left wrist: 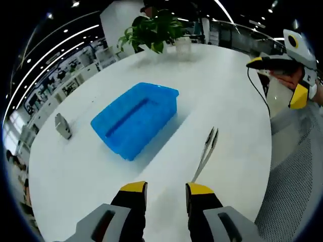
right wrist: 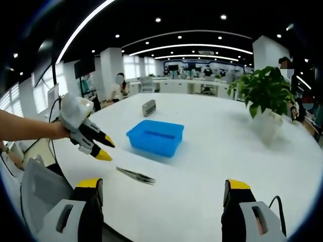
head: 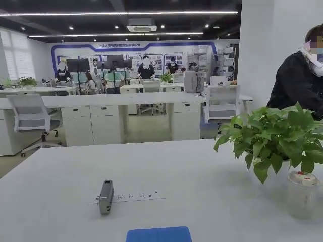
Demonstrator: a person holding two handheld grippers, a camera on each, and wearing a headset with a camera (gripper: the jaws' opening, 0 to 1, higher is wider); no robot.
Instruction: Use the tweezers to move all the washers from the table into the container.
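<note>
A blue rectangular container [left wrist: 136,118] sits on the white table [left wrist: 227,91]; I also see the container [right wrist: 154,136] from the other side, and its edge [head: 158,234] at the bottom of the head view. Metal tweezers [left wrist: 206,154] lie on the table just right of it, a short way ahead of my left gripper [left wrist: 166,189], which is open and holds nothing. My right gripper [right wrist: 163,185] is wide open above the table's near edge, with the tweezers [right wrist: 135,175] lying ahead of its left jaw. The left gripper [right wrist: 105,148] hovers left of the container.
A potted plant [head: 272,136] in a clear cup [head: 301,194] stands at the table's right. A small grey box [head: 105,196] stands beside a flush power strip [head: 133,195]. Office desks, chairs and people fill the background. A person stands behind the plant.
</note>
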